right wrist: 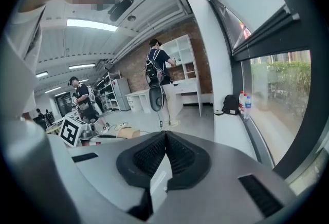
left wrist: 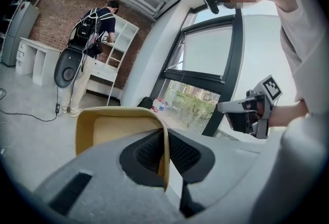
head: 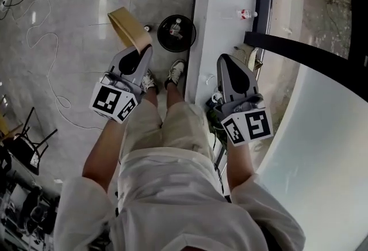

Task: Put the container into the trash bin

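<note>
A tan open paper container (head: 127, 24) hangs over the grey floor, and my left gripper (head: 141, 48) is shut on its side wall. In the left gripper view that thin wall runs between the closed pads, with the container (left wrist: 110, 125) reaching out to the left of my left gripper (left wrist: 165, 138). The round black trash bin (head: 176, 33) stands on the floor just right of the container, by the person's feet, with some rubbish inside. My right gripper (head: 227, 60) hovers over the white ledge; its pads in the right gripper view (right wrist: 164, 138) meet with nothing between them.
A white window ledge (head: 221, 8) runs along the right, with a bottle (head: 247, 14) on it. Cables (head: 46, 42) trail across the floor at left, near a black chair (head: 26, 140). A person with a backpack (left wrist: 87, 48) stands at white shelves far off.
</note>
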